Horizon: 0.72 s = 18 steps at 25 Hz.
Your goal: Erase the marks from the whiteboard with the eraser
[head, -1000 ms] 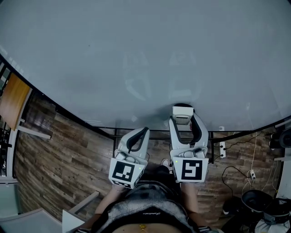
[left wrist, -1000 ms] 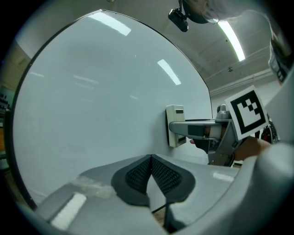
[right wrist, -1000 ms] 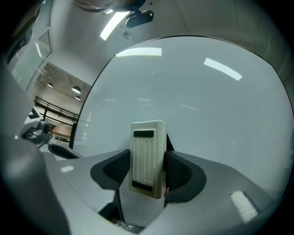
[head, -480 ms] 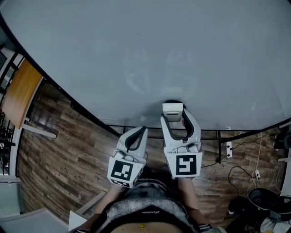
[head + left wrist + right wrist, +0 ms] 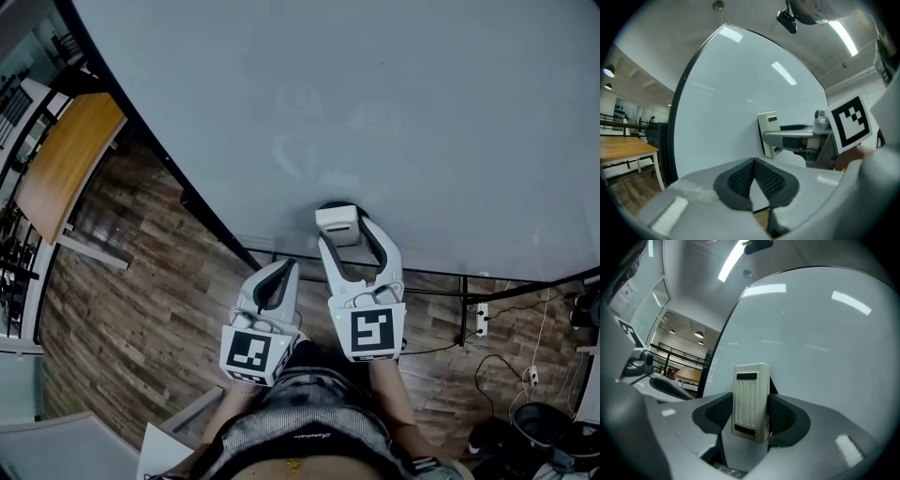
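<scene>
Head view, item 1: locate the eraser.

— Eraser [image 5: 338, 223] is low on the whiteboard [image 5: 394, 103], near its bottom edge. It is held end-on, and its working face appears to touch the board surface.

Item 2: right gripper condition?

— Right gripper [image 5: 751, 414]: jaws clamped on the eraser. The right gripper view shows the pads [image 5: 783, 417] pressing both long sides of the cream ribbed body. The body stands upright between them and rises above the tips.

Item 3: left gripper condition?

— Left gripper [image 5: 754, 174]: jaws closed together, mesh faces meeting at the tips, nothing between them. It hangs lower than the right gripper and to its left, short of the board, over the wood floor [image 5: 141, 281].

Item 4: board surface?

— Faint pale smears [image 5: 292, 155] lie above the eraser and to its left, too weak to read. More faint traces show higher up. Elsewhere the board looks uniform grey-white.

Item 5: surroundings?

— Wooden table [image 5: 66, 155] at far left, beyond the board's left edge. Power strip [image 5: 482, 319] and cables are on the floor at right.
</scene>
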Motion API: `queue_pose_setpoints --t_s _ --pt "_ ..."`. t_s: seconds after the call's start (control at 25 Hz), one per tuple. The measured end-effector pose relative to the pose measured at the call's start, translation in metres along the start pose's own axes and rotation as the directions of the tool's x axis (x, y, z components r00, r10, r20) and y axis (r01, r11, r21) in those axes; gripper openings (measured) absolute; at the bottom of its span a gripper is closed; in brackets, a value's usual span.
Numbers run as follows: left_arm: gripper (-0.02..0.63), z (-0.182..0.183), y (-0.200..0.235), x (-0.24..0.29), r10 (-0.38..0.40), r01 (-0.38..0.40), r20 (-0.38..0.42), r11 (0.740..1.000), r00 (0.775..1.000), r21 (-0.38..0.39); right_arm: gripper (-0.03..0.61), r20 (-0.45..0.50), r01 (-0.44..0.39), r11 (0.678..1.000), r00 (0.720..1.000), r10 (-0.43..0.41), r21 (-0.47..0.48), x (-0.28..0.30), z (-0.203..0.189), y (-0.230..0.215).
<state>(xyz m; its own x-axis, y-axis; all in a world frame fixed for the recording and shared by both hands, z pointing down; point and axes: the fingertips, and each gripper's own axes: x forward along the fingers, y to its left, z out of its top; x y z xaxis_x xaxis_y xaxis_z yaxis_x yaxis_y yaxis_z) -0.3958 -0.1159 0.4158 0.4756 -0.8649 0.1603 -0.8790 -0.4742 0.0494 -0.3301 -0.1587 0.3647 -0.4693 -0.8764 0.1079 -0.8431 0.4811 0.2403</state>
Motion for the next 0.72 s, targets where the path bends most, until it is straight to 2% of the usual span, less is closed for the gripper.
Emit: queue_pose_setpoints --t_s 0.36,0.52,0.72 --pt "0.005 -0.009 0.010 -0.013 0.035 -0.035 -0.010 0.999 0.999 -0.013 0.242 0.024 0.041 0.999 0.999 -0.040 -0.026 0.004 -0.005 0.007" --pt "0.005 -0.011 0.016 -0.017 0.054 -0.054 -0.018 0.998 0.998 -0.012 0.242 -0.005 0.035 0.999 0.999 -0.036 -0.037 0.009 -0.018 0.013" --pt "0.005 -0.014 0.021 -0.022 0.067 -0.067 -0.022 0.998 0.998 -0.014 0.242 -0.083 0.005 0.995 0.996 -0.013 -0.100 0.015 -0.048 0.029"
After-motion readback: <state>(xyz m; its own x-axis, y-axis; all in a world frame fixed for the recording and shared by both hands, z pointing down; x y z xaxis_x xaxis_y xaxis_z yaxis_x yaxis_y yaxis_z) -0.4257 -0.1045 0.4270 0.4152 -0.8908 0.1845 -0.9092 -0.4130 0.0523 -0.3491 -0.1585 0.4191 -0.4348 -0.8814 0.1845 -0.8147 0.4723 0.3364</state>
